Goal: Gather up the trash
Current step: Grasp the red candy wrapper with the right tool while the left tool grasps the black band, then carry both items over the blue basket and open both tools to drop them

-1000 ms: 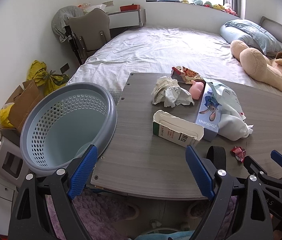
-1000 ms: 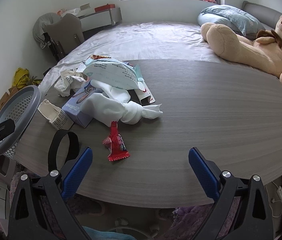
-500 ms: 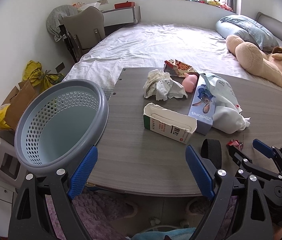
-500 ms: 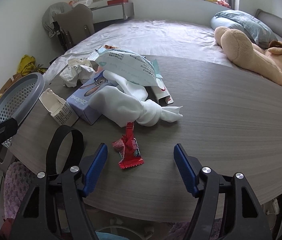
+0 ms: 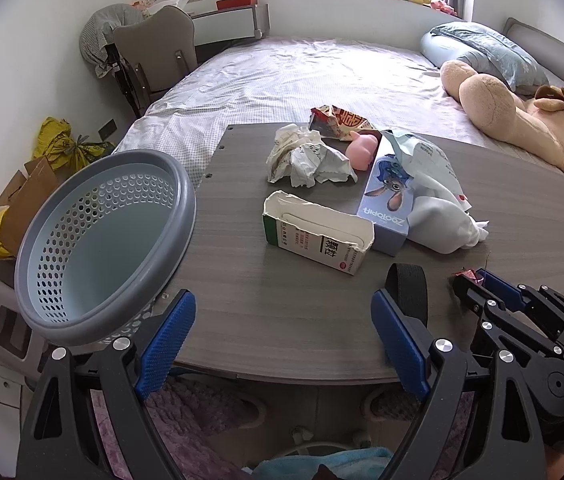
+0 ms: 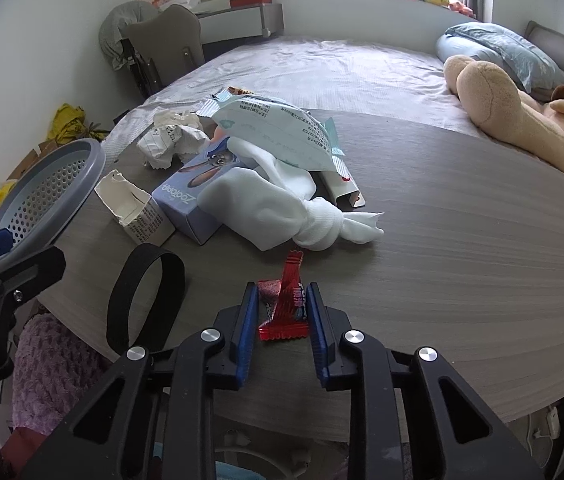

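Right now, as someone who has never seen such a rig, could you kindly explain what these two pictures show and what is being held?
A person holds a hand-held clamp in each hand; a camera on each looks along its blue jaws. One view is from the left gripper, open beside a grey basket. The other is from the right gripper, whose jaws have just closed on a red candy wrapper. On the wooden table lie crumpled paper, a torn carton, a blue box, a white cloth and a black strap.
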Action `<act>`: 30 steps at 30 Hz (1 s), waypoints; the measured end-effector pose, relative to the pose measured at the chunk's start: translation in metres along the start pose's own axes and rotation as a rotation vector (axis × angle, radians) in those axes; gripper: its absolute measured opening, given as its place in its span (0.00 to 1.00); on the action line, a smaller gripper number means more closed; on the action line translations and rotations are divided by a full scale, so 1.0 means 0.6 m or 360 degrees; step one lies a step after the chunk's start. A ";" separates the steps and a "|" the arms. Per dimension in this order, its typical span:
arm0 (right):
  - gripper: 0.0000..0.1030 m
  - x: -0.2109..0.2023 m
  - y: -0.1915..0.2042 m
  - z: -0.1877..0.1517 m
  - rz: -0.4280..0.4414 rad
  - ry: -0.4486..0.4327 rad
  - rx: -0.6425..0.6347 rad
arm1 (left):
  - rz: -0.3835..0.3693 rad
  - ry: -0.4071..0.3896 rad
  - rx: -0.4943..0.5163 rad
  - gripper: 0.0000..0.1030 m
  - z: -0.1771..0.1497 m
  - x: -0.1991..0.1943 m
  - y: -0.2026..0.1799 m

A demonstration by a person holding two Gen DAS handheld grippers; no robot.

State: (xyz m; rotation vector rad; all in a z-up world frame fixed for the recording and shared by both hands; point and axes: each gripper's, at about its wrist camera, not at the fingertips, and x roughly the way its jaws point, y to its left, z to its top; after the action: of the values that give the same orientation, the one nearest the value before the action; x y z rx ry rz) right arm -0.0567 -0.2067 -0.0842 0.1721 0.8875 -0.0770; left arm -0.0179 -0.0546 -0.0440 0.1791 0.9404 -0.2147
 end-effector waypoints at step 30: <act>0.23 -0.054 -0.105 -0.051 0.0090 -0.0051 0.0269 | -0.0162 0.0191 0.0137 0.25 -0.021 0.062 -0.097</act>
State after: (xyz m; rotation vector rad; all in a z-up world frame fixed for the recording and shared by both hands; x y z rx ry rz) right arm -0.1090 -0.2630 -0.0855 0.3525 0.8434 -0.1021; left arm -0.0215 -0.1114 -0.0846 0.2260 1.0616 -0.3416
